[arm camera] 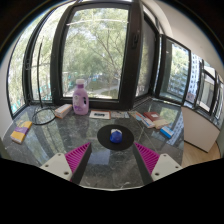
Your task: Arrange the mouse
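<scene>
A small blue mouse (116, 134) sits on a round black mouse pad (115, 137) on the glass table (110, 160). My gripper (113, 155) is open and empty. Its pink-padded fingers (78, 156) stand wide apart just short of the pad. The mouse lies ahead of the fingers, roughly centred between them, with clear gaps on both sides.
A pink bottle (80, 97) stands at the back left, with a small box (63, 111) beside it. A yellow-and-blue item (20, 130) lies at the far left. Books and boxes (155, 120) lie at the right. Large windows (100, 45) surround the table.
</scene>
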### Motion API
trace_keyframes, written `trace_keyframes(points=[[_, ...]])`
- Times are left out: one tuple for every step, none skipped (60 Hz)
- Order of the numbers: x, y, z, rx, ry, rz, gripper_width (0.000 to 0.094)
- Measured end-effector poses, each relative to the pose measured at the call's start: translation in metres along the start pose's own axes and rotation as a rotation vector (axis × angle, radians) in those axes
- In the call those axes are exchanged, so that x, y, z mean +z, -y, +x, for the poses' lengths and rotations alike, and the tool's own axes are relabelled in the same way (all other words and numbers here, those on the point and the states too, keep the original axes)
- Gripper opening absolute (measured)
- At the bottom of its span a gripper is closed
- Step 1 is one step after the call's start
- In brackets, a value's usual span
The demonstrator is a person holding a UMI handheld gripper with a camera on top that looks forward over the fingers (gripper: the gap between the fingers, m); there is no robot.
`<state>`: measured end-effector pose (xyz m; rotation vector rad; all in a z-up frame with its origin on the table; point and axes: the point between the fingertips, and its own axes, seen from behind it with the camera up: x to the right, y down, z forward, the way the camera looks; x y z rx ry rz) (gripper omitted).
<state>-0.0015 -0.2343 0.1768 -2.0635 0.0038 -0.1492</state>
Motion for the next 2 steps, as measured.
trace_keyframes(points=[[-0.0017, 0.0005, -0.0001, 0.002, 0.002, 0.001, 0.085], [-0.0031, 0.0012, -0.0004, 0.004, 0.004, 0.002, 0.085]])
